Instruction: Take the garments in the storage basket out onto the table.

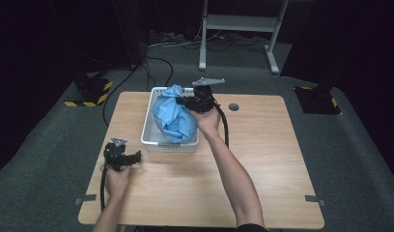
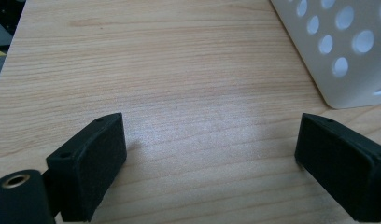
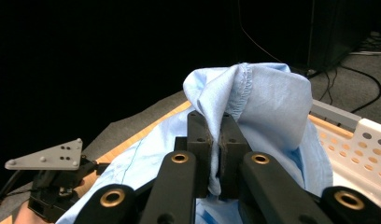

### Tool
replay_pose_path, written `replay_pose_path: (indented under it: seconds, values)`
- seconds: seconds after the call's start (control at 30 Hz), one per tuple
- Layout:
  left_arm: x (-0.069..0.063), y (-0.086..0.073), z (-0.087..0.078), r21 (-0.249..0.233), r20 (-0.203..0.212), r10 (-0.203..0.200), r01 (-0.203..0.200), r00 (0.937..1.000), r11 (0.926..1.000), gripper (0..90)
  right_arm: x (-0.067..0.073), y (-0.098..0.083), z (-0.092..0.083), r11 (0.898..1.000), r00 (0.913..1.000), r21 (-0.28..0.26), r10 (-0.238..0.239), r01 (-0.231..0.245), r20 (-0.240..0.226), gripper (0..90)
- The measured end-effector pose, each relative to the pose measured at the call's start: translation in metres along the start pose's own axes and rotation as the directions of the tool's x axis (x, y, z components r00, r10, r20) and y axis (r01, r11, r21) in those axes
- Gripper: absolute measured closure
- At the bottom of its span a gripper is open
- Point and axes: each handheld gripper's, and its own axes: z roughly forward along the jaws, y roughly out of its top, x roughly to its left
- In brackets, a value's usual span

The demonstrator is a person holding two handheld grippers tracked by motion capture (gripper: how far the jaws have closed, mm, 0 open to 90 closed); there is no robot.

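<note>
Right tool [image 3: 215, 140] is clenched on a fold of the light blue cloth [image 1: 173, 116], its two black jaws pressed together with the fabric pinched between them. That cloth hangs bunched from the grip, over the white perforated basket [image 1: 147, 130] at the far side of the wooden worktop [image 1: 262, 159]. Left tool [image 2: 209, 156] rests low on the worktop near the basket's front left corner, its jaws spread wide apart with bare wood between them.
</note>
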Motion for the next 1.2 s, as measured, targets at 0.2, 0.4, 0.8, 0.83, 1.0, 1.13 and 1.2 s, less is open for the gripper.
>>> replay_pose_path:
  seconds: [0.2,0.4,0.8,0.83,1.0,1.13,1.2]
  values:
    - [0.000,0.000,0.000,0.000,0.000,0.000,0.000,1.0000,1.0000,8.9,-0.002,0.003,-0.006,1.000,0.9999,-0.010,0.014,-0.014,-0.004,87.2]
    - [0.000,0.000,0.000,0.000,0.001,0.000,0.000,1.0000,1.0000,9.0,0.004,0.016,-0.011,1.000,0.9999,-0.022,-0.006,0.006,-0.010,87.2]
    - [0.000,0.000,0.000,0.000,0.002,-0.001,0.001,1.0000,1.0000,9.0,0.009,0.026,-0.025,0.998,0.9993,-0.050,-0.034,0.033,-0.018,87.2]
    - [0.000,0.000,0.000,0.000,0.002,-0.001,0.001,1.0000,1.0000,9.0,0.009,0.027,-0.026,0.998,0.9991,-0.051,-0.039,0.038,-0.016,87.2]
    - [0.000,0.000,0.000,-0.001,0.003,-0.001,0.001,1.0000,1.0000,9.0,0.011,0.031,-0.031,0.997,0.9985,-0.059,-0.055,0.055,-0.003,87.1]
    - [0.000,0.000,0.000,0.000,0.002,-0.001,0.001,1.0000,1.0000,9.0,0.009,0.034,-0.040,0.995,0.9979,-0.072,-0.064,0.065,0.008,87.2]
    - [0.000,0.000,0.000,-0.001,0.002,-0.001,0.001,1.0000,1.0000,9.0,0.009,0.036,-0.044,0.994,0.9973,-0.076,-0.072,0.073,0.017,87.1]
